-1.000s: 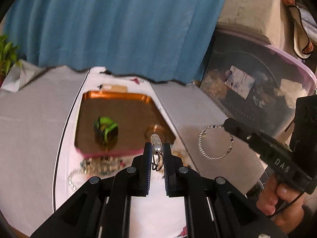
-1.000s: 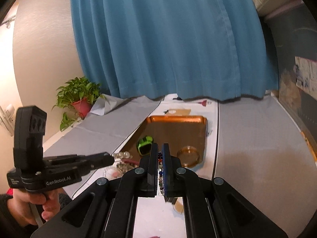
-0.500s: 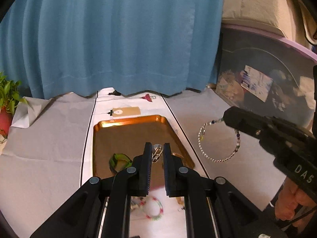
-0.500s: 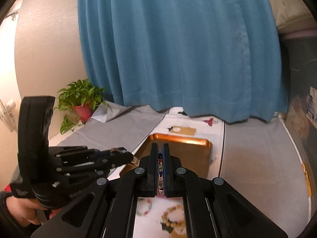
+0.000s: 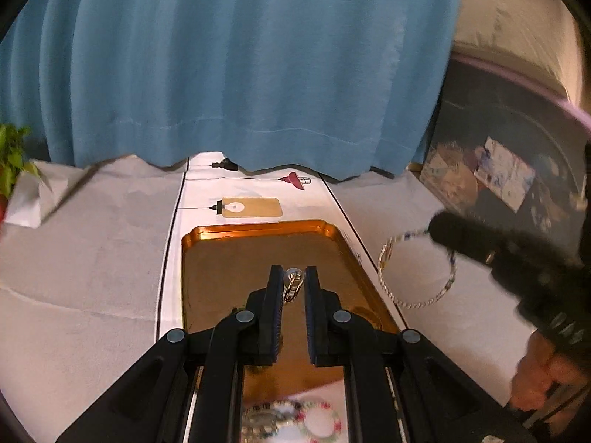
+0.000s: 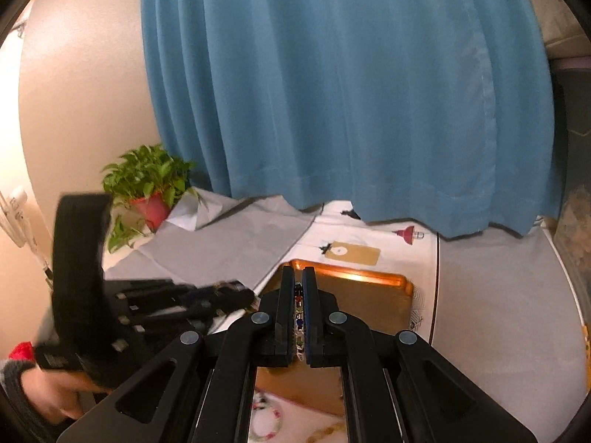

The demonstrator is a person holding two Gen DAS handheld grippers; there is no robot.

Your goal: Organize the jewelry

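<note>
With your left gripper [image 5: 293,282] pinching a silver clasp piece [image 5: 291,285] and your right gripper [image 6: 298,288] clamping the beaded bracelet [image 5: 417,269] above the copper tray [image 5: 258,247], any jolt could fling the 2 pieces onto the desk [image 5: 92,258].

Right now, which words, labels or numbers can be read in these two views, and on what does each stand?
No text reads clearly.
Pale lettering on the right tool: blurred, unreadable.
Sticker on the dark box: print too small.
Tan tag printed on the cloth: a bulb drawing, no words.
Left tool: blurred, nothing legible.
</note>
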